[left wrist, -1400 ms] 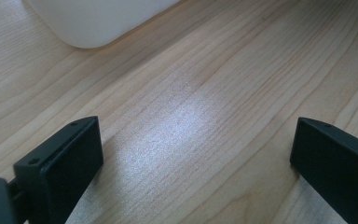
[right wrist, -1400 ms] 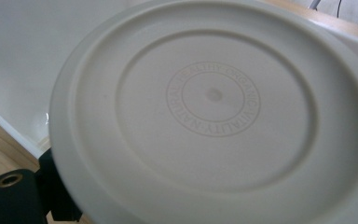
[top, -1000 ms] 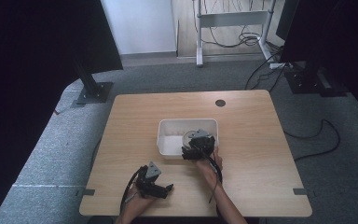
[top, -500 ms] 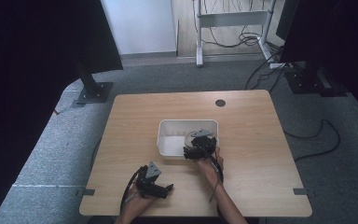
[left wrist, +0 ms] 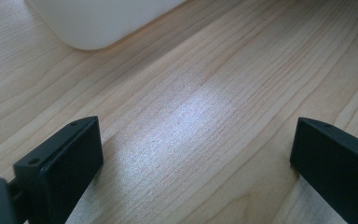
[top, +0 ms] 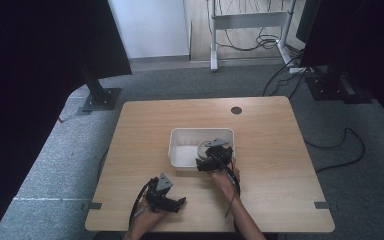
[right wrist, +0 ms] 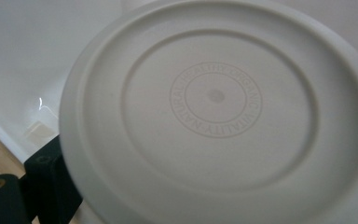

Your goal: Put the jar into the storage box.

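A round beige dish (right wrist: 214, 112), its embossed underside facing the camera, looms close in the right gripper view. One black jaw shows at its lower left rim and the other is hidden behind it. From above, my right gripper (top: 212, 157) hangs over the near right part of the white tub (top: 180, 136) with the dish (top: 203, 148) at its tip, shut on it. My left gripper (top: 172, 202) rests low near the table's front edge, open. Only bare wood lies between its jaws (left wrist: 191, 154).
The tub's rounded corner (left wrist: 98, 23) lies just beyond the left gripper. The wooden table (top: 270, 130) has a dark cable hole (top: 236, 110) at the back. Black stands and cables sit on the grey floor around it.
My right gripper has shifted slightly over the tub's near right side with the dish. The left gripper has stayed where it was.
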Demonstrator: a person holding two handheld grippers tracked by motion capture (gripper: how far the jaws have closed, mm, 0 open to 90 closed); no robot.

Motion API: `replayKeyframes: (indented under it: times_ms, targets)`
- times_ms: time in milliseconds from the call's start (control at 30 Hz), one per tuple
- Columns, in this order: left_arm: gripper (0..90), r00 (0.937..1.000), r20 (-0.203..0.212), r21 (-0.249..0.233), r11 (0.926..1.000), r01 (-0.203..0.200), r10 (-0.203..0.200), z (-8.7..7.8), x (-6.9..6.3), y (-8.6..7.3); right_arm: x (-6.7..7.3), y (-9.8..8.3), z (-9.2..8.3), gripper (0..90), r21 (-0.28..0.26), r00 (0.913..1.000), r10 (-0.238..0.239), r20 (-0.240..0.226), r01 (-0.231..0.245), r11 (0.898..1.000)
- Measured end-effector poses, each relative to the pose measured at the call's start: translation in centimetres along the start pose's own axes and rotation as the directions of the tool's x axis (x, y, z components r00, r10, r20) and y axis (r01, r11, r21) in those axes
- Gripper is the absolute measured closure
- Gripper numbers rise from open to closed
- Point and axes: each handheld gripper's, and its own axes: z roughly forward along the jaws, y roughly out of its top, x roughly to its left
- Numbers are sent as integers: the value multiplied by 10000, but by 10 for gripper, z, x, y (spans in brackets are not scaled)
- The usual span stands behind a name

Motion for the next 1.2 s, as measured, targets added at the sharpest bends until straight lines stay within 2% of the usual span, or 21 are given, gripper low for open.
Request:
replayKeyframes:
  times_ms: [900,1200]
  targets:
    - [21,10000,0,-3,10000,3,-3,0,0,0,7,0,-18,80,-66,9999,-30,132,31,10000]
    - [21,10000,-3,3,10000,-5,5,0,0,0,11,0,-25,49,-38,9993,-161,327,162,9999]
